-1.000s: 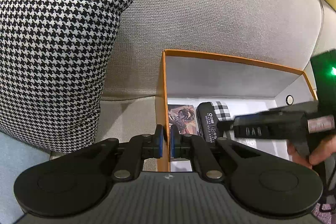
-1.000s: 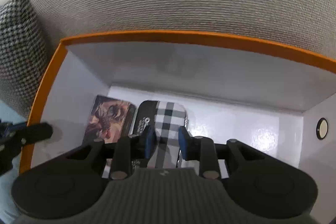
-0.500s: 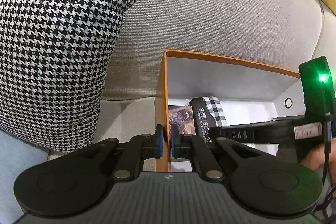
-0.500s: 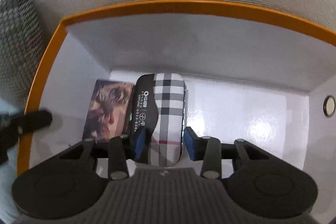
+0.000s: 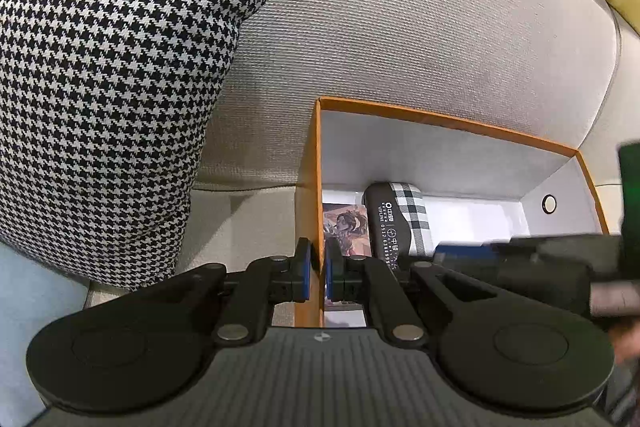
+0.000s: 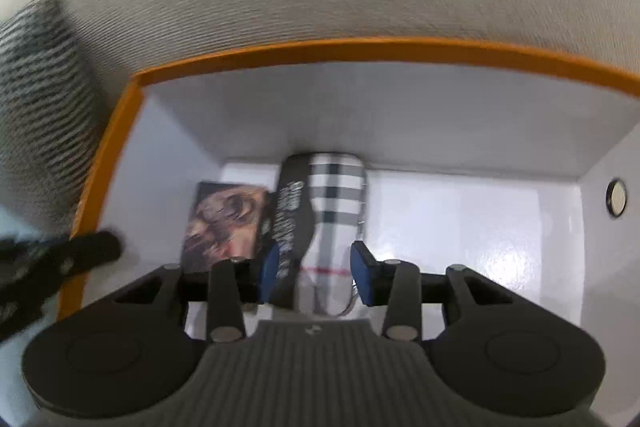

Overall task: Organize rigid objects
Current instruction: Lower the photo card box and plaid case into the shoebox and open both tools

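Left wrist view: the left gripper [image 5: 316, 269] was seen clamped on the left wall of the orange box [image 5: 318, 163], one pad outside it, one inside. Just beyond the inner pad and to its right, the plaid case [image 5: 400, 223] was found lying flat on the white floor of the box, its long axis running straight away from the claw. A picture card [image 5: 346, 225] was wedged between the case and the gripped wall. The right gripper [image 5: 520, 255] was caught as a blur at the right, over the box.

Right wrist view: the right gripper [image 6: 316, 273] was shown with its pads parted, astride the near end of the plaid case [image 6: 332, 215] and apparently clear of it. The case was laid lengthwise ahead of the claw, its far end against the back wall of the orange box [image 6: 360, 49]. The picture card [image 6: 224, 223] was placed left of the case. The rest of the floor was bare. This hand was judged the nearer one for any further placing.
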Demonstrator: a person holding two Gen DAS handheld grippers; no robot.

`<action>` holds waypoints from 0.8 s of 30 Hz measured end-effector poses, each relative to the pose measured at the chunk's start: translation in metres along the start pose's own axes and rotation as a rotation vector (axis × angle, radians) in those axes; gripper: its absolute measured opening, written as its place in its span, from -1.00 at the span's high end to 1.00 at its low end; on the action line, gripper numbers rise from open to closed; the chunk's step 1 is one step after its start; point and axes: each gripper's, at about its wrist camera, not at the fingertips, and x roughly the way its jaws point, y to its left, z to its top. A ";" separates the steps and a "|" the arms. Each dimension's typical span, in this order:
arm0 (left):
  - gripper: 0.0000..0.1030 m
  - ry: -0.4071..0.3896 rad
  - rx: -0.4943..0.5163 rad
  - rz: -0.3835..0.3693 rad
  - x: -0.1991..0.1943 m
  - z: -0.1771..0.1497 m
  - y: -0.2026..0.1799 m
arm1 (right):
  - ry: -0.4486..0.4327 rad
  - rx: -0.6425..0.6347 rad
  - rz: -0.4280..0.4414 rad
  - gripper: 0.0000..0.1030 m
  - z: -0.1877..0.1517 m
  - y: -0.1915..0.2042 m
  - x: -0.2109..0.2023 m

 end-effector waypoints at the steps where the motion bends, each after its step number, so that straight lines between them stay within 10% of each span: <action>1: 0.87 -0.001 -0.001 0.003 0.002 -0.001 0.000 | 0.012 -0.028 0.017 0.26 -0.009 0.009 -0.003; 9: 0.87 0.004 -0.006 0.001 0.007 -0.003 0.004 | 0.219 -0.082 0.101 0.69 -0.024 0.040 0.015; 24: 0.84 -0.076 -0.073 -0.057 -0.007 -0.014 0.018 | 0.110 -0.030 0.083 0.79 0.000 0.041 0.017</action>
